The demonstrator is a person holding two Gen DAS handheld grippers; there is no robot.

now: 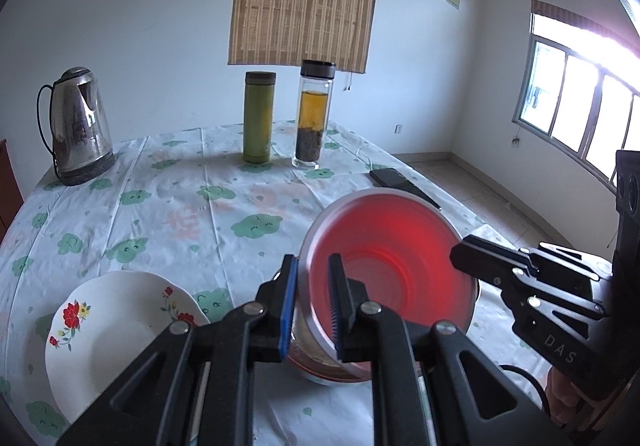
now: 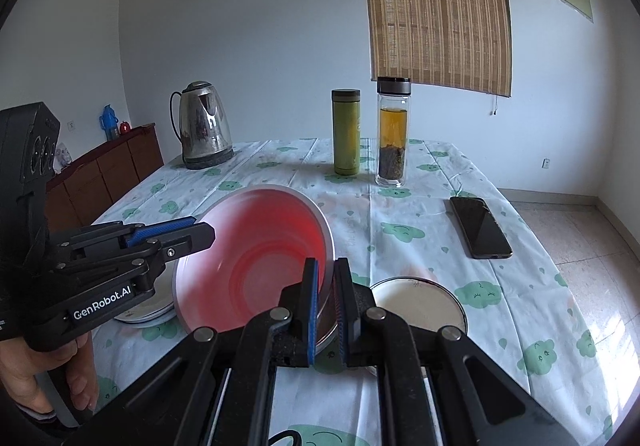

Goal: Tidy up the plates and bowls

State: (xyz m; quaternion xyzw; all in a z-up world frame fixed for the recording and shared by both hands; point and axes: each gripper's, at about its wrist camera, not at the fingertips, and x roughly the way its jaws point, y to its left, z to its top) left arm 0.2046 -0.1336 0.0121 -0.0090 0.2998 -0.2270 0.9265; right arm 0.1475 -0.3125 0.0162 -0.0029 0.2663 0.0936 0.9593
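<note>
A red bowl (image 1: pixel 384 266) with a pale rim is held tilted above the table by both grippers. My left gripper (image 1: pixel 312 306) is shut on its left rim. My right gripper (image 2: pixel 326 310) is shut on its right rim; it also shows in the left wrist view (image 1: pixel 464 254). The bowl fills the middle of the right wrist view (image 2: pixel 256 262), where the left gripper (image 2: pixel 200 232) comes in from the left. A white plate (image 1: pixel 108 330) with red flowers lies at the lower left. A cream bowl (image 2: pixel 420 304) with a dark rim sits right of the red bowl.
A steel kettle (image 1: pixel 78 126), a green flask (image 1: pixel 259 116) and a glass tea bottle (image 1: pixel 313 114) stand at the far side of the cloth-covered table (image 1: pixel 180 206). A black phone (image 2: pixel 480 226) lies at the right. A wooden cabinet (image 2: pixel 104 174) stands left of the table.
</note>
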